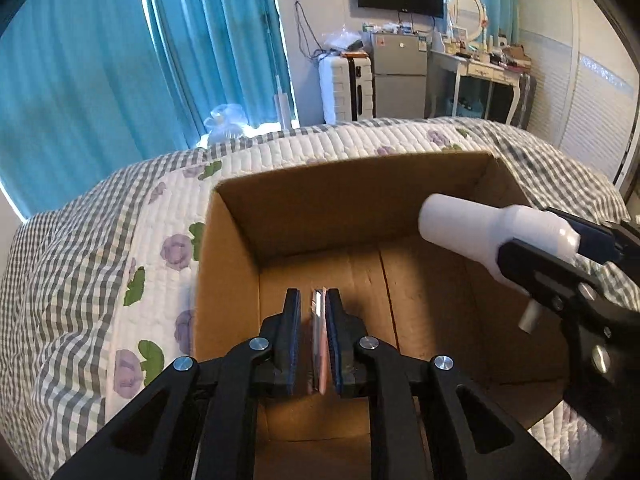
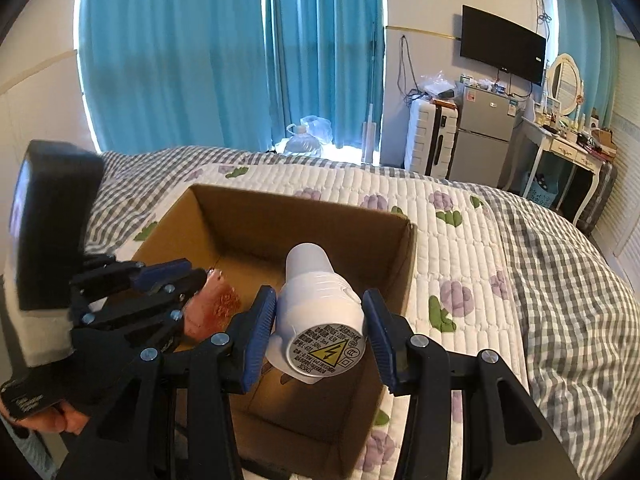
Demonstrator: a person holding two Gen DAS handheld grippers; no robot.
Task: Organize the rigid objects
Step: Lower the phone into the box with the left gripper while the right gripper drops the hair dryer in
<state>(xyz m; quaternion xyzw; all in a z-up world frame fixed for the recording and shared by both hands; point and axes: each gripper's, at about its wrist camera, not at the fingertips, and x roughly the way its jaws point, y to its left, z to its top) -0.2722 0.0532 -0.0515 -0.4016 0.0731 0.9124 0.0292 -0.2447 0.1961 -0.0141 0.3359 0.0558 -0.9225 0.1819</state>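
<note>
An open cardboard box (image 1: 332,208) stands on the bed. My left gripper (image 1: 313,300) is shut on a thin flat pink object (image 1: 320,320), held edge-on over the box's inside. In the right wrist view the left gripper (image 2: 200,276) sits at the left with the pink object (image 2: 214,308) in it. My right gripper (image 2: 320,304) is shut on a white hair dryer (image 2: 316,312), nozzle pointing forward over the box (image 2: 304,216). In the left wrist view the hair dryer (image 1: 488,232) and right gripper (image 1: 560,256) hover above the box's right side.
The box rests on a quilted bedspread (image 2: 460,240) with purple flowers and grey check. Blue curtains (image 2: 224,52) hang behind the bed. A white suitcase (image 2: 428,136), small fridge (image 2: 484,132) and dressing table (image 2: 568,148) stand along the far wall.
</note>
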